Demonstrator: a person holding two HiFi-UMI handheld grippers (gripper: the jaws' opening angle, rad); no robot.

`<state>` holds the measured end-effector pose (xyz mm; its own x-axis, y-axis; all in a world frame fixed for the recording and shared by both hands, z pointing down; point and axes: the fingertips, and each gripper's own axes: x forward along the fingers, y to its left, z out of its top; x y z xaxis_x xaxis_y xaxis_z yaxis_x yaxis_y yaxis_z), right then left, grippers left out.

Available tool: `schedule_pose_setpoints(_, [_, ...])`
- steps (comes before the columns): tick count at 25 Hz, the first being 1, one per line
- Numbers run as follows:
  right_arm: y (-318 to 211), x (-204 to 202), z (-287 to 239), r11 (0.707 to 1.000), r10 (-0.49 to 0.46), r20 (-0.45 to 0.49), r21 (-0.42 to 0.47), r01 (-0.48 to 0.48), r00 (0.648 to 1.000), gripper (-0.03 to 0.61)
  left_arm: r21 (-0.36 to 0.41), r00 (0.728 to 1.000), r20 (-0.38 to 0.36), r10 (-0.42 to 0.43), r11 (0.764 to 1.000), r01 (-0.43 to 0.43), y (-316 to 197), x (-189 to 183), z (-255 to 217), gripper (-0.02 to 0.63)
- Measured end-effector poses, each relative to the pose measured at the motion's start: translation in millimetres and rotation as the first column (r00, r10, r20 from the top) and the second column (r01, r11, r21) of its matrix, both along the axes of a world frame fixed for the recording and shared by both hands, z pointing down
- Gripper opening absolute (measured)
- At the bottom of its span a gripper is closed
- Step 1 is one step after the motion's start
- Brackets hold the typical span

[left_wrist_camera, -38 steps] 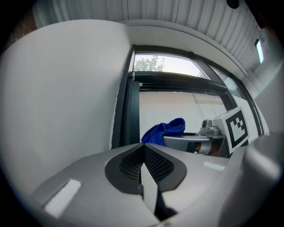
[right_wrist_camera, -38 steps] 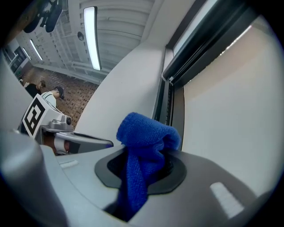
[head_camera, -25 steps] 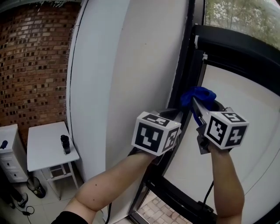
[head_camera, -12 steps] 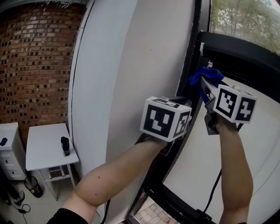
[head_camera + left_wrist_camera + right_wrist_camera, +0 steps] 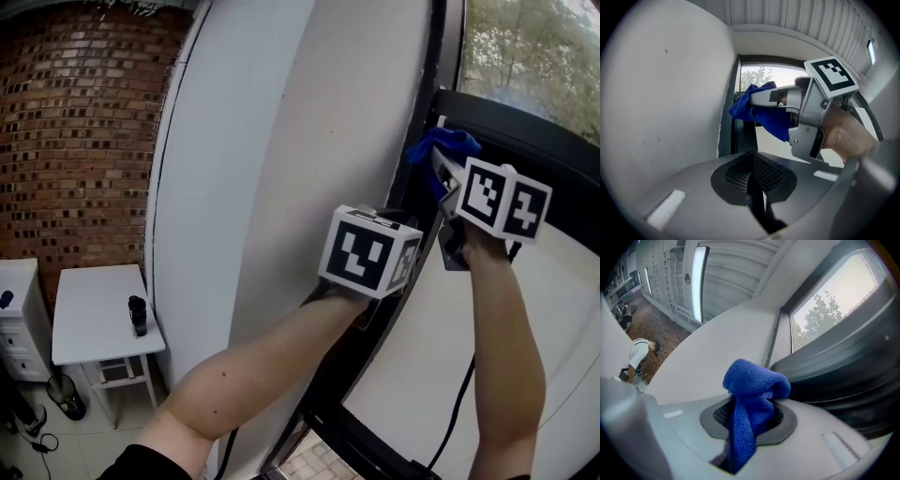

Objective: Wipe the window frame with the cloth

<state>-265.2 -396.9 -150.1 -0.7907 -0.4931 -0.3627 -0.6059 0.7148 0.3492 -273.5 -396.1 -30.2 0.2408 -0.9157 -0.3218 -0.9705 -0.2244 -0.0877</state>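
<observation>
Plainly, the main risk is the cloth (image 5: 754,380) working loose. The right tongs (image 5: 749,420) are clamped on it, but only a small bunched fold stands past their tips, and the rest hangs back through the jaws. If that fold drags hard along the dark window frame (image 5: 843,380), which lies just ahead of the tips and to their right, it may pull out. It may also flatten, so that the bare jaw tips scrape the frame. I cannot tell whether the cloth is touching the frame or sitting just short of it.

The left tongs (image 5: 757,197) have their jaws together with nothing between them. They sit below and to the left of the right tongs, near enough that a wide stroke could knock the two together. A cable (image 5: 459,412) hanging under the right arm could also snag.

By count there are two tongs, one cloth and one window frame. Well below the left tongs is one white table (image 5: 94,319) with one small dark bottle (image 5: 138,314) on it.
</observation>
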Motion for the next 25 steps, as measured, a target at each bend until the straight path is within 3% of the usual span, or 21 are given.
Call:
schedule_pose_setpoints(15, [-10, -10, -36, 0.993, 0.108, 0.075, 0.029, -0.111, 0.991, 0.089, 0.018, 0.999, 0.025, -0.034, 0.999, 0.033, 1, -14, -1, -0.011])
schedule_pose_setpoints(25, [-5, 19, -35, 0.987, 0.15, 0.117, 0.037, -0.155, 0.982, 0.089, 0.052, 0.998, 0.063, 0.025, 0.998, -0.028, 10, 8, -3, -0.011])
